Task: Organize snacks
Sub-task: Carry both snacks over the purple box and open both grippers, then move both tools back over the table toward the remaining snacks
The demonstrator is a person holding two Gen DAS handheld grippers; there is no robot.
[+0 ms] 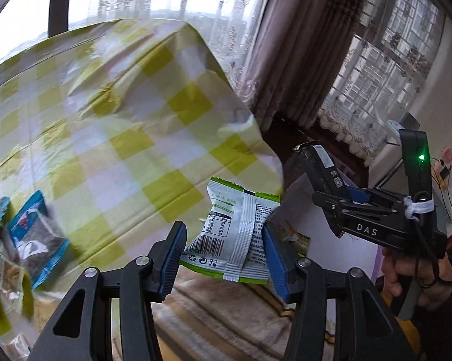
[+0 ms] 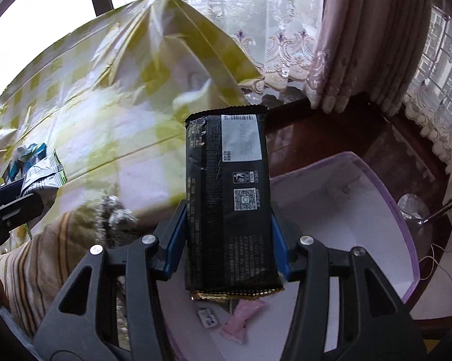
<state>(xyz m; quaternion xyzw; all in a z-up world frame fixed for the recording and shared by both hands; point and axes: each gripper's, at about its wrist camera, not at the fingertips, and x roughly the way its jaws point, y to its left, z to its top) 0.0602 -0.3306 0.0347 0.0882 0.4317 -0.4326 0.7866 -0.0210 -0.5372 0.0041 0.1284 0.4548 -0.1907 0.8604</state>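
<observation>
White-and-green foil snack packet point(image 1: 235, 234), barcode side up, pinched between the blue pads of the left gripper point(image 1: 226, 252), held in the air off the near right edge of the yellow-and-white checked tablecloth point(image 1: 105, 114). Long black snack wrapper point(image 2: 229, 198) with gold end seam, clamped upright in the right gripper point(image 2: 229, 240), above the white box with lilac rim point(image 2: 376, 210). Small pink sachet point(image 2: 241, 319) on the box floor. Blue-edged packets point(image 1: 33, 234) at far left on the cloth.
</observation>
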